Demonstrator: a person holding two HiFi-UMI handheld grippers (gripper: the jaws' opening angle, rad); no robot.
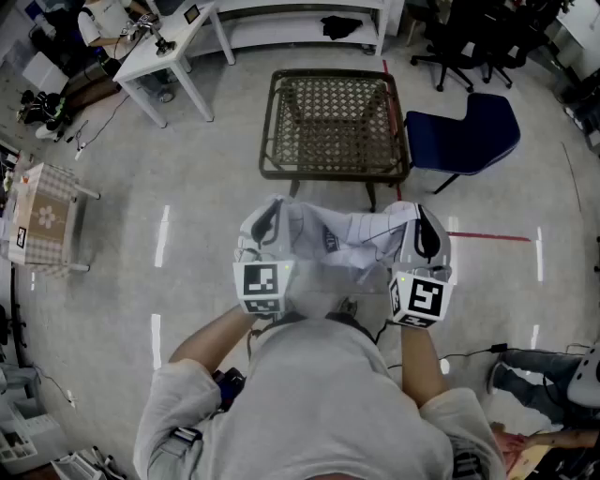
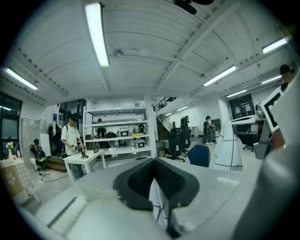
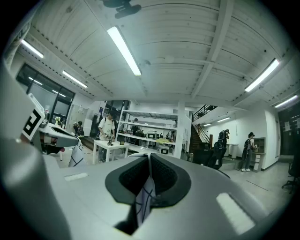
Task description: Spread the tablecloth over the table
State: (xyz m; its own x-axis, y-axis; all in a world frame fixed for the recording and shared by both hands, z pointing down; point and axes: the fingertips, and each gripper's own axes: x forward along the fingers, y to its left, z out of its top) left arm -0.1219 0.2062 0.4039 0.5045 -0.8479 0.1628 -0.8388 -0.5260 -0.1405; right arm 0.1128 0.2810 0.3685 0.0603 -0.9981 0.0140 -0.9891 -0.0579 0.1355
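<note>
1. Two grippers, both seen from the head view. The left gripper (image 1: 266,223) sits at 9 o'clock of the cloth bundle and the right gripper (image 1: 427,232) at 3 o'clock. Each carries one marker cube.
2. One tablecloth (image 1: 342,239), white with thin dark lines. It hangs bunched between the two grippers, in front of the person's chest and off the table.
3. Left gripper: jaws pinched together on a fold of the tablecloth. In its own view the cloth edge comes out between the dark pads.
4. Right gripper: jaws likewise clamped on a fold of tablecloth, with the cloth trailing down from the pads.
5. One wicker table (image 1: 333,122) at 12 o'clock of the grippers. It has a dark frame and its woven top is uncovered.
6. One blue chair (image 1: 473,131) stands just beside the table's 3 o'clock edge and crowds that side.
7. One white table (image 1: 173,42) at 11 o'clock, well apart, with a person (image 1: 98,23) at it.
8. One small stand with a checked cloth (image 1: 47,211) at 9 o'clock, well apart.
9. At least two black office chairs (image 1: 464,37) at 1 o'clock, beyond the blue chair.
10. One red tape line (image 1: 487,236) on the floor at 3 o'clock.
11. The right gripper view shows two more people far off by a staircase.
</note>
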